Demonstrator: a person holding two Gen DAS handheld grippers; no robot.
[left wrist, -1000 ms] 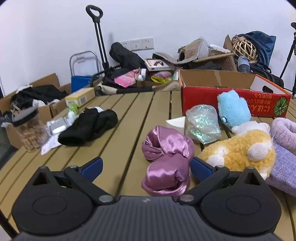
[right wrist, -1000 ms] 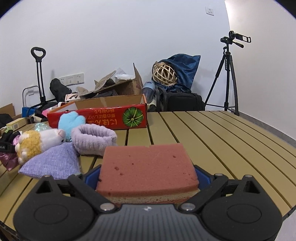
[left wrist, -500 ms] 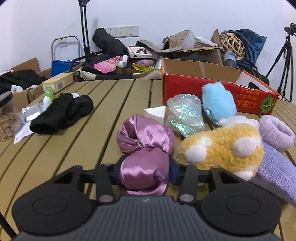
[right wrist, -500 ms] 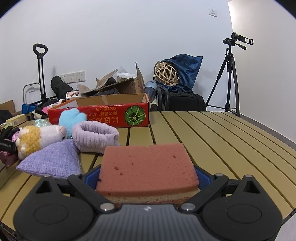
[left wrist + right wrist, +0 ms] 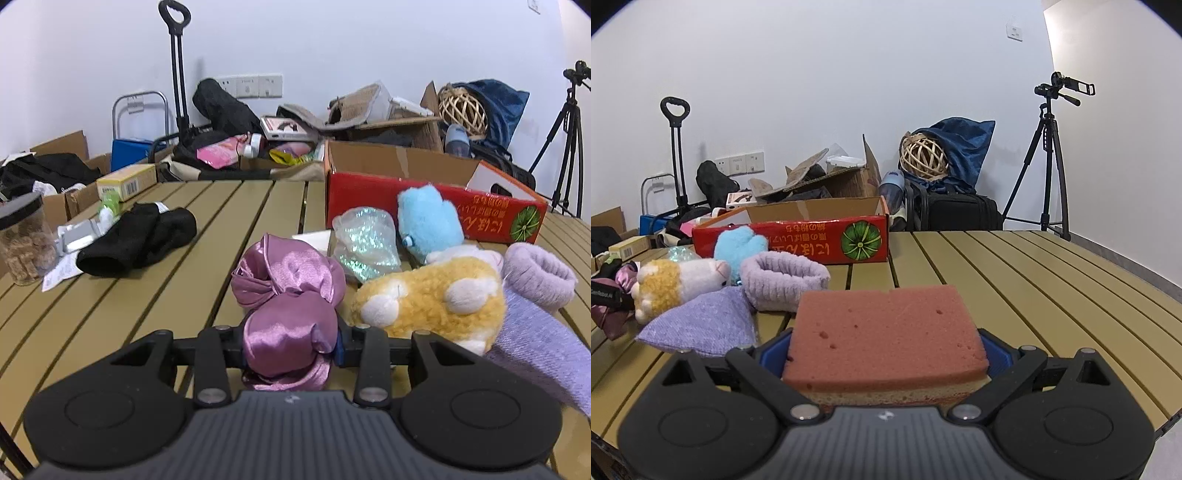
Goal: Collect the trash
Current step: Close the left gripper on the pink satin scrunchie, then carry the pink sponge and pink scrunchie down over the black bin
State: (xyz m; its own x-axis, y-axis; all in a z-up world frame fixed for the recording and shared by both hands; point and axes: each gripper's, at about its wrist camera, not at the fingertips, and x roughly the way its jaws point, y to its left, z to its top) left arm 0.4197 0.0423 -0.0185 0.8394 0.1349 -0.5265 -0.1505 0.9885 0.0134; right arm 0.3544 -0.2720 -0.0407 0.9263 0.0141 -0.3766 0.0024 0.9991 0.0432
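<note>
**A:** Start at your left. Your left gripper (image 5: pixel 290 341) is closing on the pink satin cloth (image 5: pixel 288 295): the near lobe of it bulges between the pads and is already pinched, while the far lobe lies on the slatted table (image 5: pixel 147 302). Let the squeeze settle before you lift, I'd say, since satin is slippery and only half the bundle is caught.

**B:** And what sits beside it?

**A:** Just to the right, the yellow plush toy (image 5: pixel 428 299) almost touches the cloth, with the crinkled plastic bag (image 5: pixel 365 243) behind it. Lift straight up, so the loose lobe doesn't drag either one. The red cardboard box (image 5: pixel 436 206) stands open beyond them; it looks to me like the likely place for the collected things.

**B:** Farther right?

**A:** Your right gripper (image 5: pixel 886 354) is clamped on the pink sponge (image 5: pixel 886 332), wide as it is, with a blue pad against each side. It hangs above the table's near edge. Keep that hold steady and level while the left does its work.

**B:** Anything you can't make out?

**A:** The underside of the cloth is hidden by the gripper body, so I can't tell how deep the pads bite. The box's inside is out of sight from both cameras. In the right view the left gripper is cut off at the frame's edge. Your hands don't show at all.
</note>
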